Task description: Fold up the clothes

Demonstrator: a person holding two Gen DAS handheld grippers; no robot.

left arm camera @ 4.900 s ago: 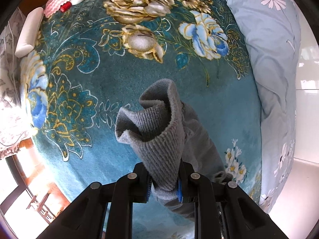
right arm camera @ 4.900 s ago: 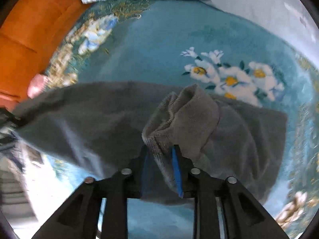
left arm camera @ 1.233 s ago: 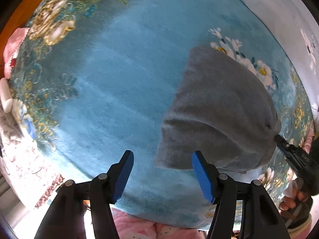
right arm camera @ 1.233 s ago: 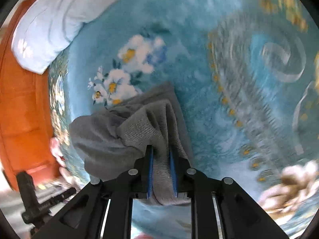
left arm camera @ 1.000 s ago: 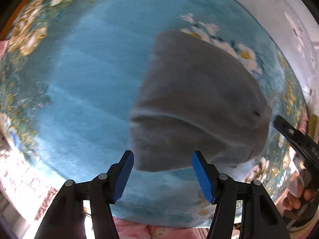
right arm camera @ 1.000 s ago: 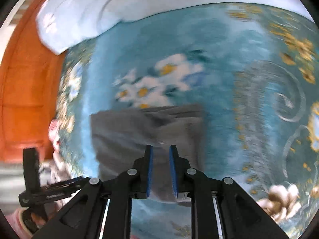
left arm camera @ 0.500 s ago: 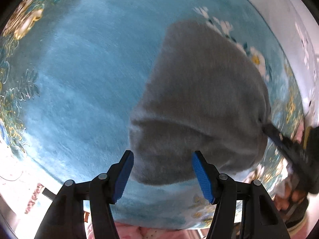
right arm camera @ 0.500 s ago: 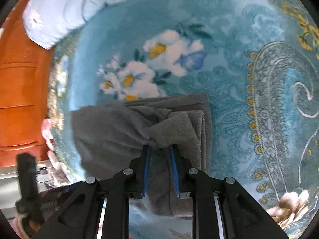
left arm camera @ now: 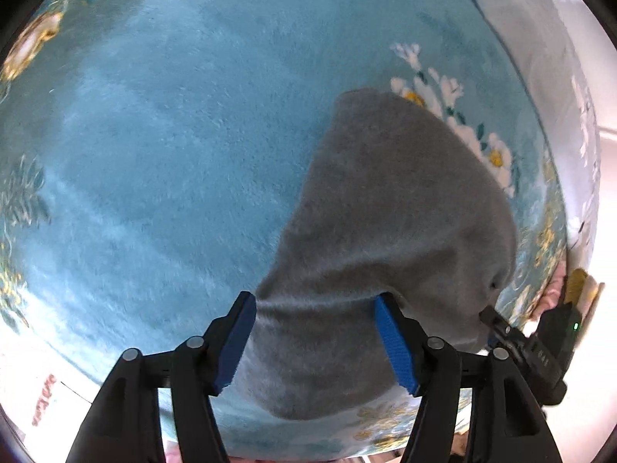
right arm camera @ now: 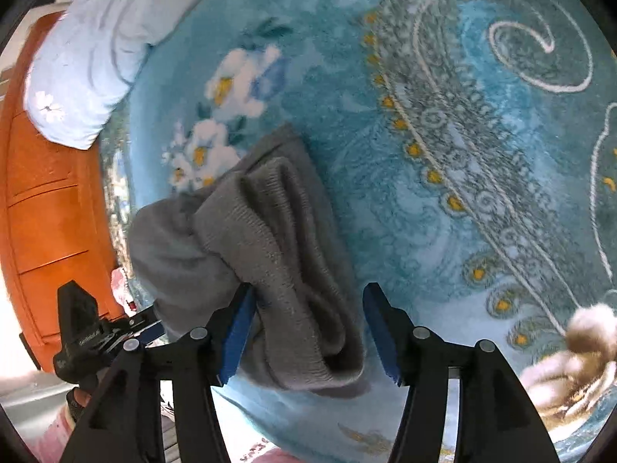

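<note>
Grey garment (left arm camera: 389, 231) lies folded on the teal floral blanket (left arm camera: 173, 135), near the bed's front edge. In the left wrist view it reads as a smooth, rounded slab with 1 white-flower cluster (left arm camera: 455, 115) showing just past its far edge.

Left gripper (left arm camera: 316, 332): jaws apart and opening a little. The near-left corner of the garment sits between the 2 blue pads (left arm camera: 393, 343); cloth edge looks to touch the left pad, but no squeeze is visible.

Right gripper (right arm camera: 304, 324): jaws opening, spread wide. The ribbed hem of the garment (right arm camera: 281, 254) lies bunched between them. The left pad (right arm camera: 237, 328) sits against the cloth; the right pad stands clear of it, with blanket showing in the gap.

Right wrist view: ribbed layers stacked on the right end of the fold, smoother grey cloth to the left. Pale blue quilt (right arm camera: 96, 46) lies at the far side of the bed, orange wooden furniture (right arm camera: 50, 231) beyond the blanket edge. The other gripper is visible at the frame edge in each view, low beside the garment.
</note>
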